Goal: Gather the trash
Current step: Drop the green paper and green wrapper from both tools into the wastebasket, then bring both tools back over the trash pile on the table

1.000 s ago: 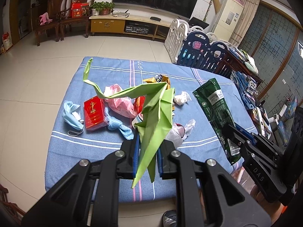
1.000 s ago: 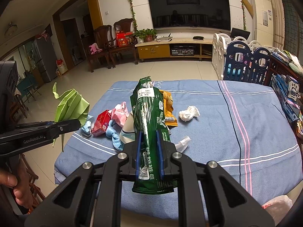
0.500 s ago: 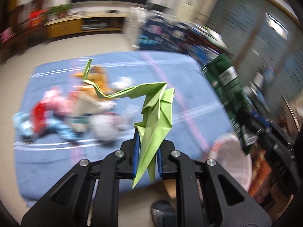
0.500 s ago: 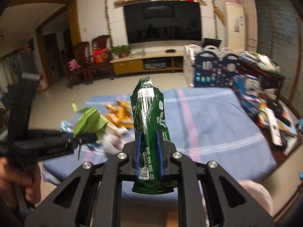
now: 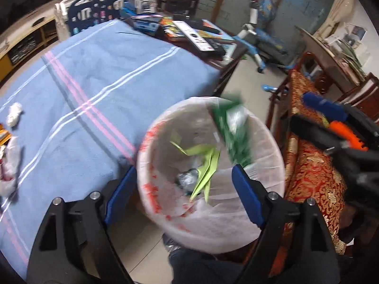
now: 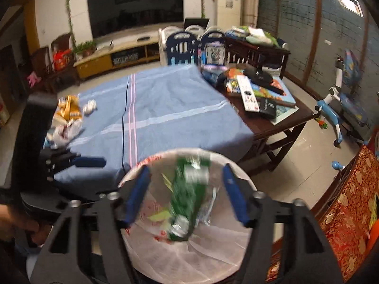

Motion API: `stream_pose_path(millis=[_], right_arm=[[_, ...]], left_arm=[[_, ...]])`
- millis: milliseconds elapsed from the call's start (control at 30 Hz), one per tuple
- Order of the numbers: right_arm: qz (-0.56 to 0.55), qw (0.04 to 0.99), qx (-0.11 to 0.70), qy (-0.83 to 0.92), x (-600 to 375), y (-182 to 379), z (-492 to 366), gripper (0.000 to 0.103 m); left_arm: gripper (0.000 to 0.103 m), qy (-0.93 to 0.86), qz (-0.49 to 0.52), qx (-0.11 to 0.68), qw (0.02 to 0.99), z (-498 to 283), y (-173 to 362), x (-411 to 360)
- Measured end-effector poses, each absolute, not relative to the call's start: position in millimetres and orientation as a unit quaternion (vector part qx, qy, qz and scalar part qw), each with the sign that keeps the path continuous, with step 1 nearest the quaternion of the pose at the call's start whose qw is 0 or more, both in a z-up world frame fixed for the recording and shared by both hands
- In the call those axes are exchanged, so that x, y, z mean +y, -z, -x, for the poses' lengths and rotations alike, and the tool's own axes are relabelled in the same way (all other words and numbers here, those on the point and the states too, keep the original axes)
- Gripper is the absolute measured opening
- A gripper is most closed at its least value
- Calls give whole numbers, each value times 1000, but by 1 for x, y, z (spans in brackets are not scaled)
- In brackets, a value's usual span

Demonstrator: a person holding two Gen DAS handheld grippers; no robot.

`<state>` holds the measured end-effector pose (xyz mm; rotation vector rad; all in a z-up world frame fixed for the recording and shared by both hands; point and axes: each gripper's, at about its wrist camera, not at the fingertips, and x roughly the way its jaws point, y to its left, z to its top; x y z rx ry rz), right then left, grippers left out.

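1. The table with its blue striped cloth (image 5: 90, 75) fills the upper left of the left wrist view and the middle of the right wrist view. A dark wooden side table (image 6: 272, 118) cluttered with remotes and books stands against its far right edge.
2. The trash bin (image 5: 267, 142), lined with a thin white bag printed in red, sits on the floor just beside the near corner of the table, at lower centre in both views.
3. The left gripper (image 5: 182, 194) hangs directly over the bin with its blue-padded fingers spread wide and nothing between them. The right gripper (image 6: 187, 196) is likewise above the bin, fingers wide apart and empty.
4. The green snack packet (image 6: 187, 189) is blurred inside the bin's mouth, apparently dropping in. The folded green paper (image 5: 203, 163) lies further down in the bag, beside a crumpled silvery scrap (image 5: 187, 177).
5. Trash left on the cloth sits at the far left of both views: a yellow wrapper (image 6: 67, 111), a crumpled white tissue (image 5: 14, 113) and a clear plastic bag (image 5: 9, 163). Other pieces may lie outside the frame.
6. Judged from this, the step in hand is the drop-off of two pieces, and it looks complete. The next move calls for swinging both grippers back toward the left end of the table. Each should then come down with fingers apart over one small piece and pinch it low, since the tissue and plastic are soft and flat.
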<state>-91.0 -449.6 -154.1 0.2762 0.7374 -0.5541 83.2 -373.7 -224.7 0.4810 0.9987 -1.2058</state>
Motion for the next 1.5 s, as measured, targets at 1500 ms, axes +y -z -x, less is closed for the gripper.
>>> stream_pose_path(millis=[1500], right_arm=[[-133,935,325,47,-289,151,-170,70]], left_arm=[[95,94,-33,453,886,-298,164,-67]])
